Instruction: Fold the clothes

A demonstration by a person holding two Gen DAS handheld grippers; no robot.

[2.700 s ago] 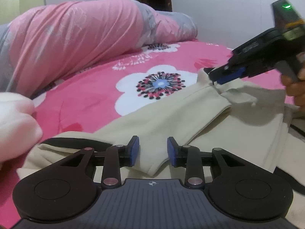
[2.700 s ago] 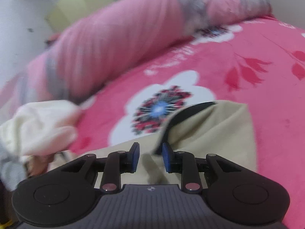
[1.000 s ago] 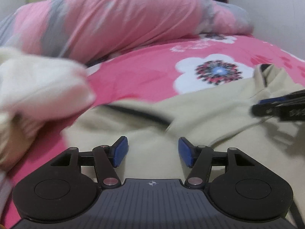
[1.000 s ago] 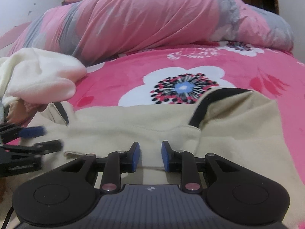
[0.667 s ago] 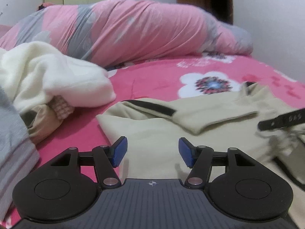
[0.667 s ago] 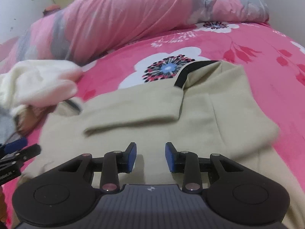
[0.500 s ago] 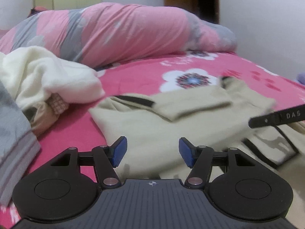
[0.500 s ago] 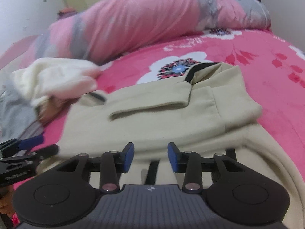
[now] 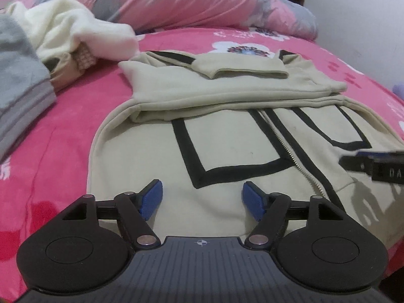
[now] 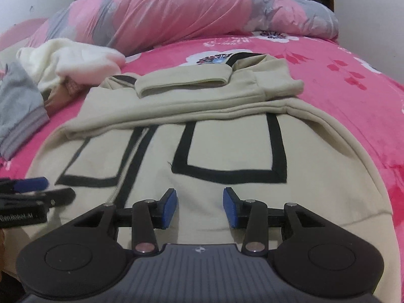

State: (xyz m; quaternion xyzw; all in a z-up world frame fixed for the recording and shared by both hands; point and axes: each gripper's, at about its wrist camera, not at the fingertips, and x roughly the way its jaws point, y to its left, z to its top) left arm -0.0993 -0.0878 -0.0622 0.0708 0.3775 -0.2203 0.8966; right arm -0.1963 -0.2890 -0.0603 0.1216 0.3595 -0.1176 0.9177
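Because the beige zip jacket point(image 9: 227, 136) lies spread flat on the pink flowered bed point(image 9: 63, 131), zipper side up with its black-outlined panels showing, both of its near corners are open to a pickup. Its far part is already doubled over: the sleeves point(image 10: 184, 80) are laid across the chest in a neat band, which keeps them from trailing out when the body gets folded. My judgement is that the sleeve stage is done and the hem end nearest the cameras comes next.

Off to the left, a cream fleece garment point(image 9: 83, 32) and a grey garment point(image 9: 17, 68) sit in a loose heap, apart from the jacket, so they do not get caught in the fold. A rolled pink and grey duvet point(image 10: 189, 10) lies along the far side of the bed.

Both tools hover above the near end of the jacket, angled downward and forward. The left gripper point(image 9: 202, 198) has its fingers spreading wider at this moment, with only cloth below them and nothing pinched. The right gripper point(image 10: 199, 208) holds its fingers moderately apart, also empty, over the right-hand black panel. Each tool's tip shows at the edge of the other's view, so the two sit side by side.
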